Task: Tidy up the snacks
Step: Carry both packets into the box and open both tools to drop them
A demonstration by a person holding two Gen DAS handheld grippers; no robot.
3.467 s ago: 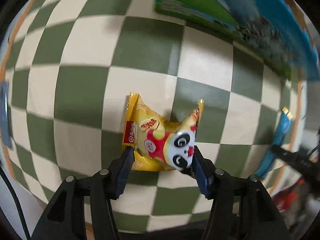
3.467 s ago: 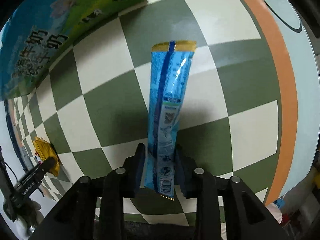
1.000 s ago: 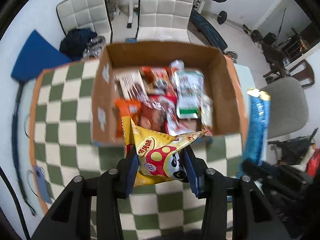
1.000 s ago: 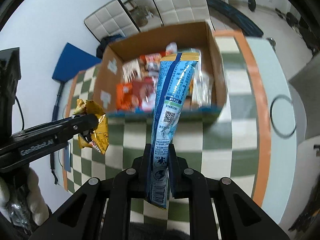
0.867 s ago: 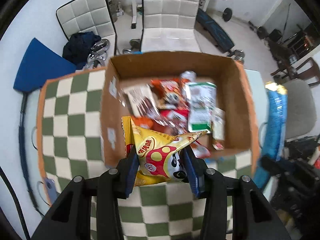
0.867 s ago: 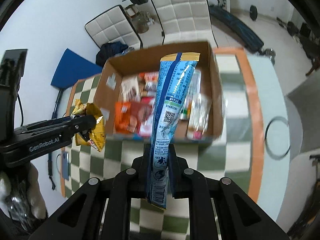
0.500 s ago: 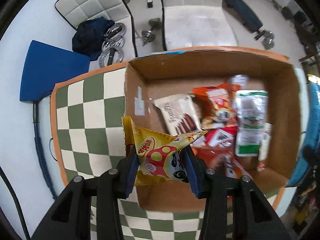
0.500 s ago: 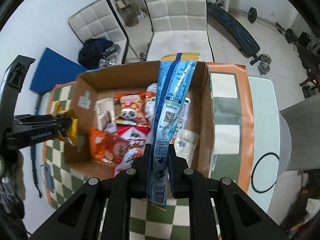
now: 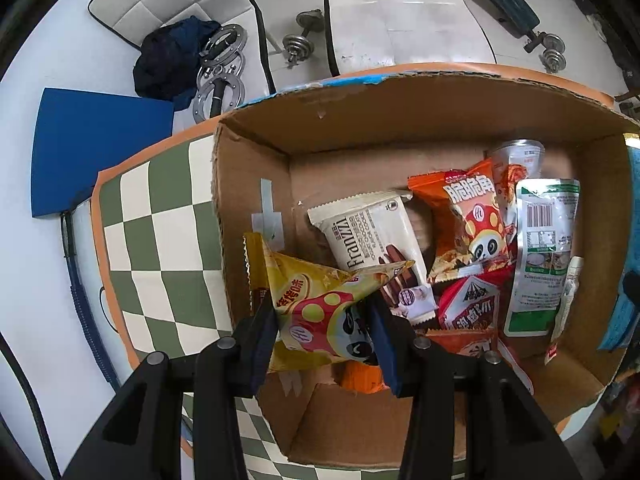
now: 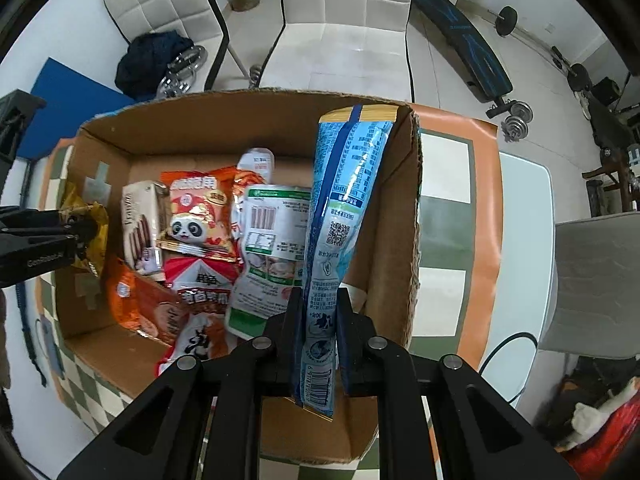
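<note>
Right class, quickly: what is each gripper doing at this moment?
Left gripper: shut on the yellow bag, over the box.
Right gripper: shut on the blue pack, over the same box.

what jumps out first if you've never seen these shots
A cardboard box crammed with bright snack packs fills both views. Over its right side the right gripper clamps a tall blue pack; at the left wall the left gripper grips a yellow panda bag.
</note>
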